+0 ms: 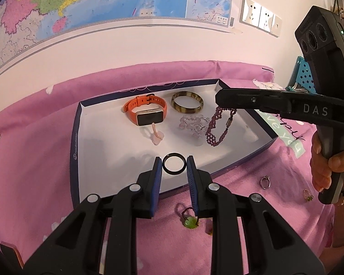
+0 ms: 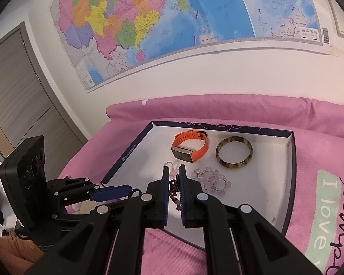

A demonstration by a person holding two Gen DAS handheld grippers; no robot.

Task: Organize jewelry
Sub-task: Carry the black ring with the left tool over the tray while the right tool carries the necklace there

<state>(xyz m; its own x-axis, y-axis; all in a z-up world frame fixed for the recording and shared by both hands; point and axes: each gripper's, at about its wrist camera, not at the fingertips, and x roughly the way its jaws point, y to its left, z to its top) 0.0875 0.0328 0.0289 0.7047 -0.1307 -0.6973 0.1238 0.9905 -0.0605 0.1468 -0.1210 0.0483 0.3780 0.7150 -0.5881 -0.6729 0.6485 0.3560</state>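
- The pink blanket (image 1: pixel 57 137), soft and fuzzy, covers the whole work surface; loose pieces not yet sorted lie on it: a green bead charm (image 1: pixel 190 221) and two small rings (image 1: pixel 264 181).
- The shallow box tray (image 2: pixel 130 151), stiff card with navy walls and a smooth white floor, is where the jewelry is being gathered.
- The left gripper (image 1: pixel 174 163) pinches a black ring (image 1: pixel 174 163), a thin, glossy hoop, low over the tray's near edge; judging by that, the step in hand is setting it inside, which calls for easing the jaws apart over bare floor.
- The right gripper (image 2: pixel 172 183) clasps a garnet-coloured bead bracelet (image 1: pixel 217 126), limp and dangling onto the tray floor; it likely needs lowering before release.
- Already in the tray: an orange smartwatch (image 2: pixel 190 146) with a rubbery strap, a rigid tortoiseshell bangle (image 2: pixel 234 152), a clear crystal bead bracelet (image 2: pixel 214 181), and a pale pink charm (image 1: pixel 157 136).
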